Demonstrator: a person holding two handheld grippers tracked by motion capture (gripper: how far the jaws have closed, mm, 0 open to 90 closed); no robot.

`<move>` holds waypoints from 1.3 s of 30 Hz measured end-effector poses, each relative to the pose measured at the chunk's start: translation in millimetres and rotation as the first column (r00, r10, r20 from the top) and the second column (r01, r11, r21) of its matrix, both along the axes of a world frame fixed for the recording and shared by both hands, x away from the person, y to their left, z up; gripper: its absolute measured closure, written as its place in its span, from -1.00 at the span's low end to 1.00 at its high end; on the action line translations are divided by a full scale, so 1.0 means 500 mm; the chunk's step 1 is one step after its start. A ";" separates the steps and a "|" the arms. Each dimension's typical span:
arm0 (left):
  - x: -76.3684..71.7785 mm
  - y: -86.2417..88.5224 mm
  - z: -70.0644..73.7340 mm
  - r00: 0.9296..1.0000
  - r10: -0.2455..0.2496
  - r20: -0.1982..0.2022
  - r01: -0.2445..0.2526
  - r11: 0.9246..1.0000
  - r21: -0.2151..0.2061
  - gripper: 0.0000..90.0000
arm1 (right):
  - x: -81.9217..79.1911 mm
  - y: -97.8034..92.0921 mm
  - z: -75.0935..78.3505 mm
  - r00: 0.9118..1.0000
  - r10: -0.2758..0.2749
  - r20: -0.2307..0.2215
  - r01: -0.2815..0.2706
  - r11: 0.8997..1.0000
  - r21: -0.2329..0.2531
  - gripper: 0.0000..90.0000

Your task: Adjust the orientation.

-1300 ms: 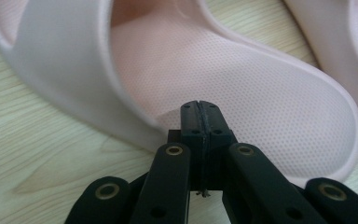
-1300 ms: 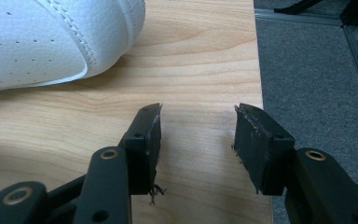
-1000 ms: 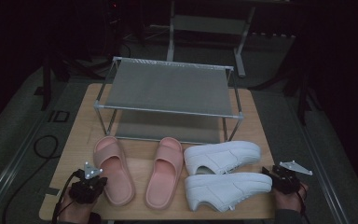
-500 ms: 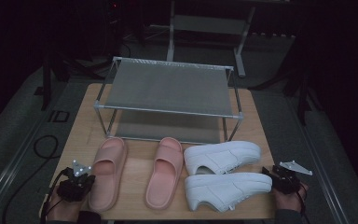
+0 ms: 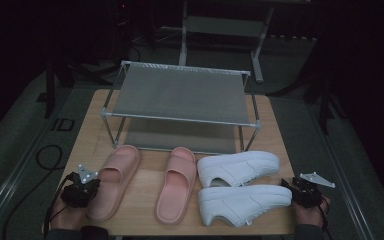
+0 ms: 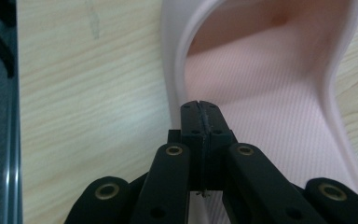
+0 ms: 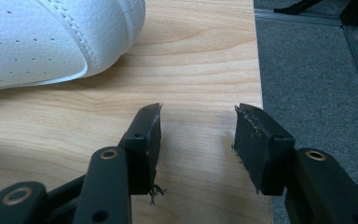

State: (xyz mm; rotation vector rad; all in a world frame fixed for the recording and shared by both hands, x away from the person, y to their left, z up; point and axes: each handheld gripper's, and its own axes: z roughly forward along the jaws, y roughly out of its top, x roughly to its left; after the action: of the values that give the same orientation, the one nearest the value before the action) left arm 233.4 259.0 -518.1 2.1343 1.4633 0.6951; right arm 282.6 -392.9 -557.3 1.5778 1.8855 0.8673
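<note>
Two pink slippers lie on the wooden table [image 5: 85, 145], the left slipper [image 5: 112, 182] angled with its toe to the right and the right slipper [image 5: 177, 182] beside it. My left gripper [image 5: 95, 185] is shut. In the left gripper view its jaws [image 6: 199, 106] meet with no gap, just inside the left slipper's [image 6: 270, 93] rim above the ribbed insole. Two white sneakers lie to the right, a far sneaker [image 5: 237, 167] and a near sneaker [image 5: 245, 202]. My right gripper [image 5: 286, 186] stands open and empty just past the near sneaker's [image 7: 51, 37] toe.
A two-level metal shoe rack [image 5: 180, 92] with grey mesh shelves stands at the back of the table. The table's right edge [image 7: 256, 70] runs close under my right gripper [image 7: 198, 114], with grey floor beyond. Cables lie on the floor at the left.
The left slipper's heel has swung left together with my left gripper, so the slipper now points up and to the right. The right gripper and the sneakers have not moved.
</note>
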 end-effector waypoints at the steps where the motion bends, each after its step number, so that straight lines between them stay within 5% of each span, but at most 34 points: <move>1: 0.005 -0.005 0.001 1.000 -0.011 0.005 0.010 1.000 0.005 1.00 | 0.000 0.000 0.000 1.000 0.000 0.000 0.000 1.000 0.000 0.11; 10: 0.044 -0.057 0.019 0.994 -0.104 0.045 0.106 0.993 -0.052 1.00 | 0.000 0.000 0.000 1.000 -0.001 0.000 0.001 1.000 0.000 0.11; 15: 0.063 -0.090 0.017 0.983 -0.177 0.053 0.181 0.980 -0.079 1.00 | -0.001 0.000 0.000 1.000 -0.004 -0.001 0.004 1.000 0.001 0.11; 27: 0.078 -0.127 0.016 0.963 -0.255 0.090 0.263 0.959 -0.105 1.00 | -0.002 0.000 0.000 1.000 -0.005 -0.002 0.005 1.000 0.000 0.10; 39: 0.106 -0.175 0.019 0.950 -0.299 0.088 0.308 0.944 -0.118 1.00 | -0.002 0.000 0.000 1.000 -0.004 -0.001 0.004 1.000 0.000 0.10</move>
State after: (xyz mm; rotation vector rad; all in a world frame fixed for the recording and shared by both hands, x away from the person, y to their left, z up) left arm 286.3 171.3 -508.7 2.1467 1.0786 0.5364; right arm 281.4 -392.8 -557.3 1.5817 1.8831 0.8647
